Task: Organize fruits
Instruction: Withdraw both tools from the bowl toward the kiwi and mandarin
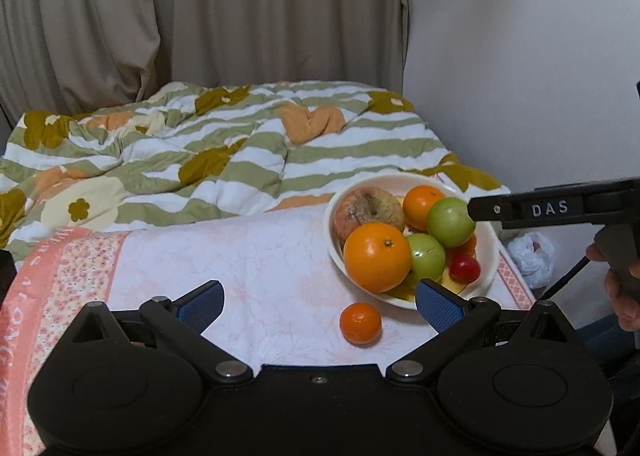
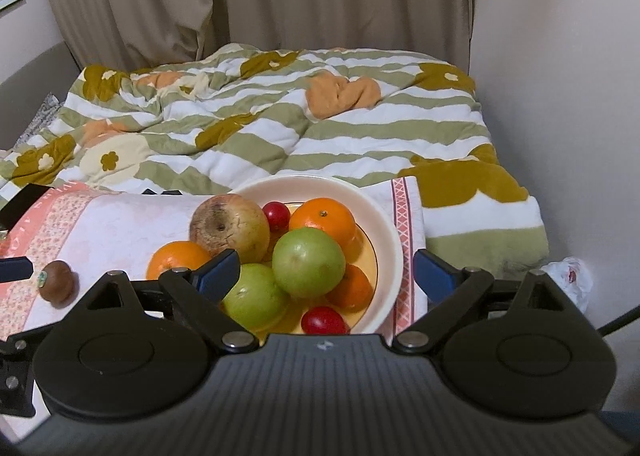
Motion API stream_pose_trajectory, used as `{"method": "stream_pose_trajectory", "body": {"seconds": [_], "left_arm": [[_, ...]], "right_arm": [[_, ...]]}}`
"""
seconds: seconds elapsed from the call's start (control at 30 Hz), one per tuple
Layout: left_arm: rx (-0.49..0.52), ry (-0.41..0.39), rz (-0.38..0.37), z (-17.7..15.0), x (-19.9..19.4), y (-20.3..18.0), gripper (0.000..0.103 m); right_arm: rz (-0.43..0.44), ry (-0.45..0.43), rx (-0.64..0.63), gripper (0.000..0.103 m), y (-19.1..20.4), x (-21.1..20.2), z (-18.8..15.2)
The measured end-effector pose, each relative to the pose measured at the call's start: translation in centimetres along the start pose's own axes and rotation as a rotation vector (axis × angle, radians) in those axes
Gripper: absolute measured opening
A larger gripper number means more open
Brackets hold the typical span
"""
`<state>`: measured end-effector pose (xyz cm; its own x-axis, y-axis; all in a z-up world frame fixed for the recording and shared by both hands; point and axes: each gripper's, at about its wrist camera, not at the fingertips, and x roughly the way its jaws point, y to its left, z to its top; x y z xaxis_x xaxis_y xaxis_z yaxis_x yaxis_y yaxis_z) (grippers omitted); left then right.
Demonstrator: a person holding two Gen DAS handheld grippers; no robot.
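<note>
We judge the sorting well along but unfinished. Right of centre in the left wrist view, the cream bowl (image 1: pixel 490 256) already holds most of the fruit: a big orange (image 1: pixel 377 257) in front, a bruised brownish apple (image 1: pixel 368 212) behind it, two green apples (image 1: pixel 450 221) and a small red fruit (image 1: pixel 465 268).

Two pieces lie outside it on the pink cloth (image 1: pixel 260 256). A small mandarin (image 1: pixel 360 323) sits just below the bowl, between our left gripper's fingers in the picture, and a brown kiwi (image 2: pixel 57 287) rests at the lower left of the right wrist view, apart from the bowl.

Our left gripper (image 1: pixel 320 302) has its jaws spread wide and holds nothing. Our right gripper (image 2: pixel 326 276) hangs over the bowl, jaws likewise spread and empty.

What remains, we think, is gathering the mandarin and the kiwi
</note>
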<state>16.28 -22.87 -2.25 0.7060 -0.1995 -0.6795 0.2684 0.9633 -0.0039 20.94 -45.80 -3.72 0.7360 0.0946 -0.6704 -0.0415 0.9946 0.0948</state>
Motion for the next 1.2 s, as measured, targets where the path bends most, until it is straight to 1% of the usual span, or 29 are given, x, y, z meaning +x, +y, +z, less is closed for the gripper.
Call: {"method": "stream_pose_trajectory", "body": {"seconds": [0.27,0.5,0.7,0.83,1.0,1.07,1.2], "left_arm": [[-0.041,-0.062,0.025,-1.2,-4.8,0.4,0.103],[-0.083,-0.091,0.107,-2.4,-8.6,2.5,0.103],[-0.099,-0.101,0.176,-3.6,-10.6,5.6,0.103],[-0.076,-0.094,0.199,-4.2,-10.8,8.0,0.103],[-0.017,-0.076,0.178,-4.6,-10.1,10.9,0.103],[0.002,-0.065,0.151,-4.7,-9.4,12.0,0.103],[0.052,-0.038,0.072,-4.9,-7.8,14.3,0.103]], "right_arm": [[0.000,-0.030,-0.031,0.103,1.2,-5.7,-1.0],[0.032,-0.027,-0.040,0.103,2.5,-9.6,-2.5],[0.047,-0.017,-0.039,0.103,4.2,-11.1,-3.9],[0.041,-0.003,-0.045,0.103,5.8,-11.0,-4.9],[0.008,0.012,-0.014,0.103,8.0,-9.9,-6.1],[-0.009,0.018,0.015,0.103,8.7,-9.4,-6.4],[-0.047,0.029,0.067,0.103,10.1,-8.1,-7.1]]}}
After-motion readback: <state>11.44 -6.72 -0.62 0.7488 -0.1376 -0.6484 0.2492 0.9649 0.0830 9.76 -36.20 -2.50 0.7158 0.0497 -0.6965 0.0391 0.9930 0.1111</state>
